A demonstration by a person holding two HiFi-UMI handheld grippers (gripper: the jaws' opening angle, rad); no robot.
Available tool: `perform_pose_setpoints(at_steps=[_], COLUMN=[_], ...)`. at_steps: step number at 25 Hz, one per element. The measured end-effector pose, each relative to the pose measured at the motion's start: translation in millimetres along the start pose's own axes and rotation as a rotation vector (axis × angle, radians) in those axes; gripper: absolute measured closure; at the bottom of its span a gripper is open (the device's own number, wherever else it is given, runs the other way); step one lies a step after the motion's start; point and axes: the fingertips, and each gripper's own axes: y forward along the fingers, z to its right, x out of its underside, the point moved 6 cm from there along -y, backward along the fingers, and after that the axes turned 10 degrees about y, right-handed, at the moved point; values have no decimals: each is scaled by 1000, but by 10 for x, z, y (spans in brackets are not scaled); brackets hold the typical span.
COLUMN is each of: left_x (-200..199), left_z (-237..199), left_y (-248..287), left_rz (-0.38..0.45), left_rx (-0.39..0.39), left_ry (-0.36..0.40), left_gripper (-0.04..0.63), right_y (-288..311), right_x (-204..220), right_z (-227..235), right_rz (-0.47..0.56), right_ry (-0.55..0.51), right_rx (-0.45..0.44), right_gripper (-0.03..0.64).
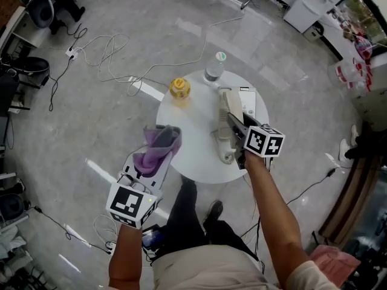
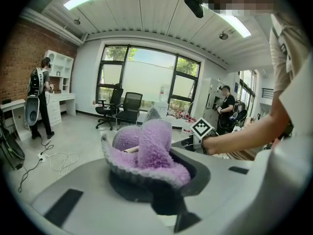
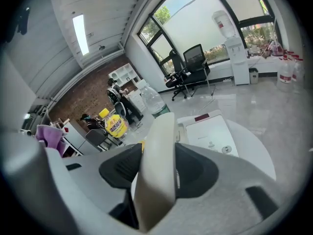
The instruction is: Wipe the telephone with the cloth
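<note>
Over the round white table (image 1: 199, 162), far right side, sits the telephone base (image 1: 247, 98), w/ the cream handset (image 1: 224, 110) running alongside its left edge. Can't tell if the handset is lifted off the tabletop tbh. Around mid-length the right gripper (image 1: 233, 123) is clamped on it, fingers pressing both sides, one end poking out past them toward the base. Purple cloth (image 1: 158, 144) is bunched up btwn the fingers of the left gripper (image 1: 152, 159), which grips it tight by the table's left edge, apart from the phone. Water bottle (image 1: 214, 68) and yellow jar (image 1: 179, 89) stand at the far rim.
</note>
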Motion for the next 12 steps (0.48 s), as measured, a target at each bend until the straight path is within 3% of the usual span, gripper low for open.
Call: perform_pose_setpoints(at_steps=[12], left_x=[164], left_z=[-162], left_y=[5], left_rz=[-17], left_rx=[10], left_ry=[-21], left_gripper=[518], right_y=[504], right_x=[69], right_z=[176], right_rz=[10], right_ry=[5], right_rx=[103], right_gripper=[420])
